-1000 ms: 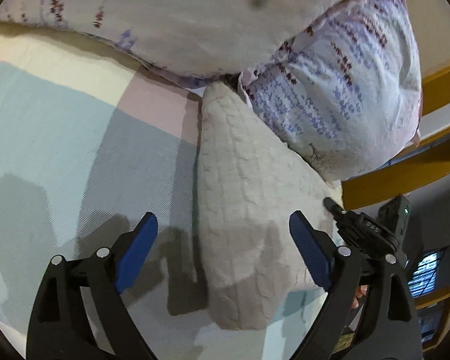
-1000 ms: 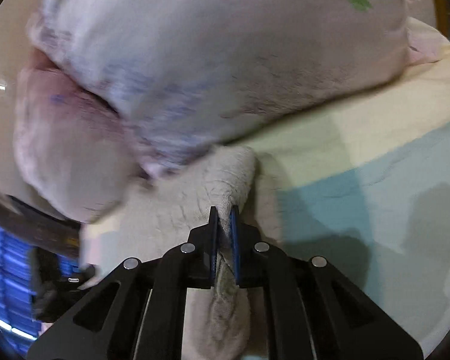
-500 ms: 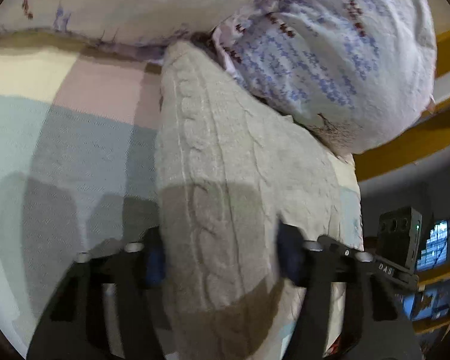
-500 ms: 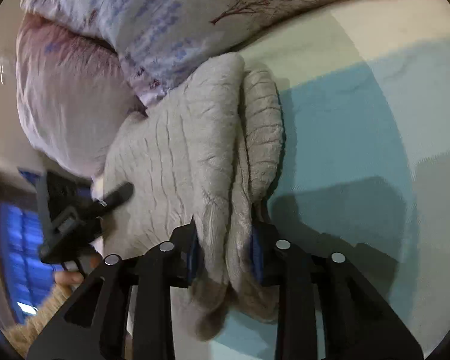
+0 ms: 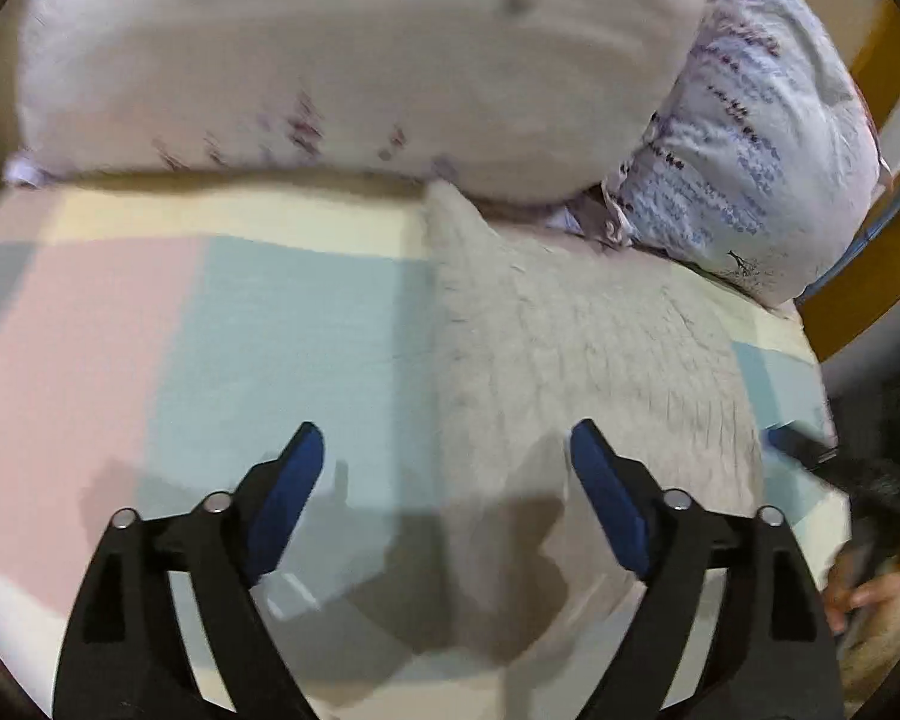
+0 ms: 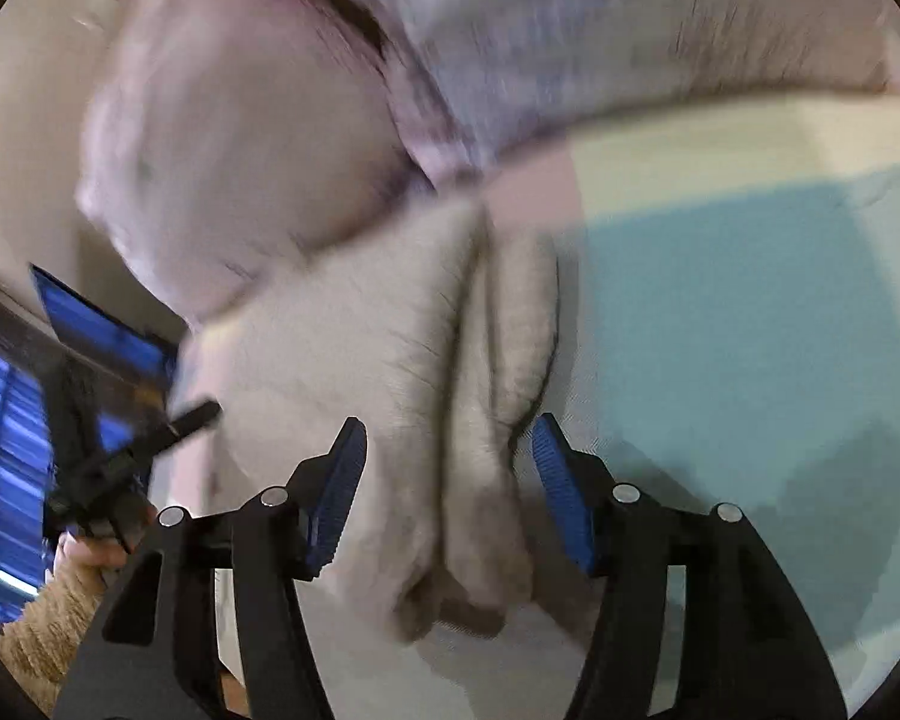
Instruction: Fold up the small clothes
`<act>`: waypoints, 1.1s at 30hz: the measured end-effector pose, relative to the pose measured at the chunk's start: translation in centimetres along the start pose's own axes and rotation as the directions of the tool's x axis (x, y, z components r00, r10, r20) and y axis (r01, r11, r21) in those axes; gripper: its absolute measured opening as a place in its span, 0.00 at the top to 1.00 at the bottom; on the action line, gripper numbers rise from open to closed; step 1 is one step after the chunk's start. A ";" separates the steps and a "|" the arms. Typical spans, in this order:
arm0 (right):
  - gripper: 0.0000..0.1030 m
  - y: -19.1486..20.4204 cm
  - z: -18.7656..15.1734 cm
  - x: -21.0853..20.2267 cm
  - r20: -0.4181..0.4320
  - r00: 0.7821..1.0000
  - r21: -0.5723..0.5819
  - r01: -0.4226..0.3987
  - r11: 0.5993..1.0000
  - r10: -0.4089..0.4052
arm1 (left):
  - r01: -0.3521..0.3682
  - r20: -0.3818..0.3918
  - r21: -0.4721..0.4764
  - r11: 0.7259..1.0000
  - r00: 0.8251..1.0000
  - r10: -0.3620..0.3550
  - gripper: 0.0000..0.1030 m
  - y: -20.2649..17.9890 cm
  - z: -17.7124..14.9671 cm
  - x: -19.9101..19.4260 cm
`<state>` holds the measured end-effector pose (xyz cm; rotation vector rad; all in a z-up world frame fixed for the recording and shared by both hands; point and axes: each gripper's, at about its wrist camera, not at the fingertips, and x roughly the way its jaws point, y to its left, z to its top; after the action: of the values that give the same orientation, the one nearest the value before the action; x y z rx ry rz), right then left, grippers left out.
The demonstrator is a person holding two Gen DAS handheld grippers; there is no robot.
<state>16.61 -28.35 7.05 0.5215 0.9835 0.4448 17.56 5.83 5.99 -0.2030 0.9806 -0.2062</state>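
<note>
The knit (image 5: 576, 360) lies doubled over on the bedspread (image 5: 282, 324) against the pillows (image 5: 354, 66), so a fold looks done, with the left gripper (image 5: 447, 480) and right gripper (image 6: 447, 468) both spread wide, holding nothing

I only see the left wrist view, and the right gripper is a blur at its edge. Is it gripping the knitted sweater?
Observer: No. The right gripper is open, and the sweater lies between its jaws unpinched.
Operator: How is the sweater folded on that side?
Observer: Two thick lengthwise rolls lie side by side, with a crease between them.
Operator: Does that camera catch anything of my left side?
Observer: Yes, the left hand shows at the lower left edge, in a tan fuzzy sleeve.
</note>
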 end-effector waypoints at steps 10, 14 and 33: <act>0.89 -0.4 -2.4 3.3 -0.063 0.991 0.048 0.118 0.992 -0.115 | -0.157 0.059 0.071 0.985 0.986 0.153 0.02 -1.9 -7.0 -3.9; 0.38 2.8 -4.1 2.3 -0.047 0.987 -0.041 0.151 0.988 -0.153 | -0.216 0.022 0.158 0.964 0.976 0.215 0.02 -3.6 -9.4 -3.4; 0.01 6.3 -14.6 3.0 0.029 0.858 -0.249 0.503 0.828 -0.512 | -0.187 0.001 0.181 0.966 0.982 0.190 0.02 -4.8 -14.6 -1.2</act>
<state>4.67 -18.56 2.21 0.0092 1.0420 0.0910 4.29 0.44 0.31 0.0585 0.9854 -0.1210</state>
